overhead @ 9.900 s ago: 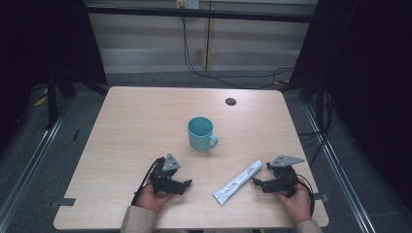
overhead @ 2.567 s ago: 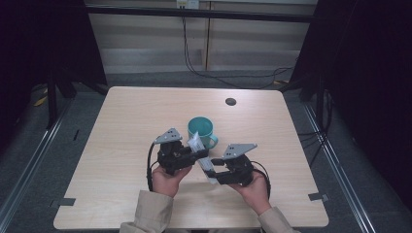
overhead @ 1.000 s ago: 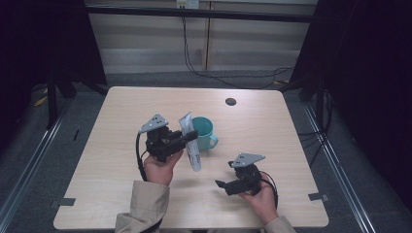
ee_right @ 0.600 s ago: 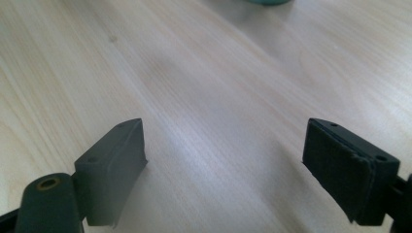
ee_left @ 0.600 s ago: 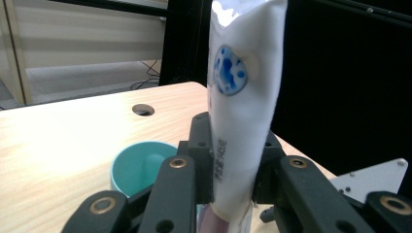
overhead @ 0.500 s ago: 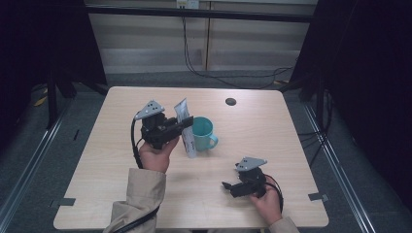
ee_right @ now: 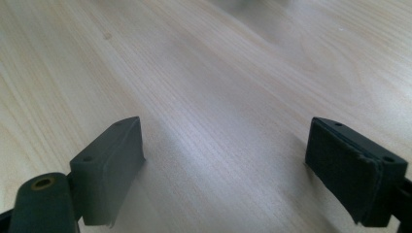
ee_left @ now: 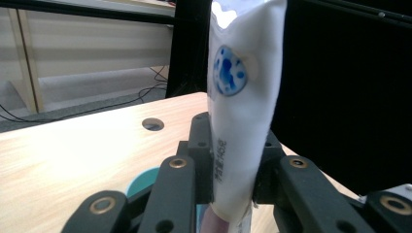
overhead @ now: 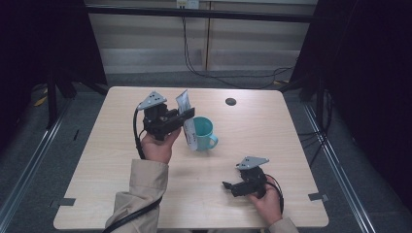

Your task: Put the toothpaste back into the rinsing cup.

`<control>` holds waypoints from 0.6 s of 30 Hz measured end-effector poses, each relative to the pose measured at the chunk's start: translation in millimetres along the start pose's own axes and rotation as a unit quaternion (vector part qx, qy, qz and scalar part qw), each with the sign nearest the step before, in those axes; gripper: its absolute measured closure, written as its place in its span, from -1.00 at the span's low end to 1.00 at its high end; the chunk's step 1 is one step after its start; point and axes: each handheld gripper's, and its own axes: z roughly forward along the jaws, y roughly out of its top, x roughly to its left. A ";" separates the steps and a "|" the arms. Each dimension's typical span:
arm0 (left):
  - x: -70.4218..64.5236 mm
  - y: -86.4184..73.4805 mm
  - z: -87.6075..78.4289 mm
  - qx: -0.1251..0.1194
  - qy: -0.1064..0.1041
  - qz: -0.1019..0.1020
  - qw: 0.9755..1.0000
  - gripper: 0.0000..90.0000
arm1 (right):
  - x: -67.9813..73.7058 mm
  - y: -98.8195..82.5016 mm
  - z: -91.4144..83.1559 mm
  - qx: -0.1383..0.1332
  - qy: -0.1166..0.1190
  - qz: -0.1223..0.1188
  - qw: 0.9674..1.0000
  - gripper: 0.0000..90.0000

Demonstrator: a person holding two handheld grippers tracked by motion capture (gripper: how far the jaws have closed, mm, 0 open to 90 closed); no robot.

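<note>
The white tube (overhead: 186, 120) stands nearly upright above the table (overhead: 97, 160), clamped between the jaws of the left gripper (overhead: 180, 116), just left of the teal mug (overhead: 203, 134) and overlapping its rim in the high view. The left gripper view brings out what the high view cannot: the tube (ee_left: 243, 111) is soft, smooth plastic, flattened and crimped at its top, with a round blue speckled emblem and fine print running up its side. The mug is a plain cylinder with one handle. The right gripper (overhead: 228, 185) sits low at the near right, its matte black jaws spread wide over bare pale wood grain, gripping nothing.
</note>
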 end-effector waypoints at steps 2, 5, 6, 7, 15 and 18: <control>1.5 3.0 0.4 0.002 0.003 0.007 1.000 0.69 | -0.3 -0.1 0.0 0.000 0.001 -0.002 1.000 -0.71; 2.7 5.7 2.1 0.000 0.006 0.004 1.000 0.69 | -0.2 -0.1 0.0 0.001 0.001 -0.001 1.000 -0.71; 3.1 6.4 2.9 -0.002 0.006 0.002 1.000 0.69 | -0.1 -0.1 -0.1 0.001 0.001 -0.001 1.000 -0.71; 3.8 7.1 3.5 -0.001 0.008 0.003 1.000 0.69 | -0.1 -0.1 0.1 0.000 0.000 -0.001 1.000 -0.71; 7.9 12.7 8.6 -0.010 0.021 0.003 1.000 0.69 | -0.1 -0.1 0.1 0.000 0.000 0.000 1.000 -0.71; 9.0 15.3 12.3 -0.013 0.025 0.000 1.000 0.69 | 0.1 -0.1 0.0 0.000 0.000 0.001 1.000 -0.71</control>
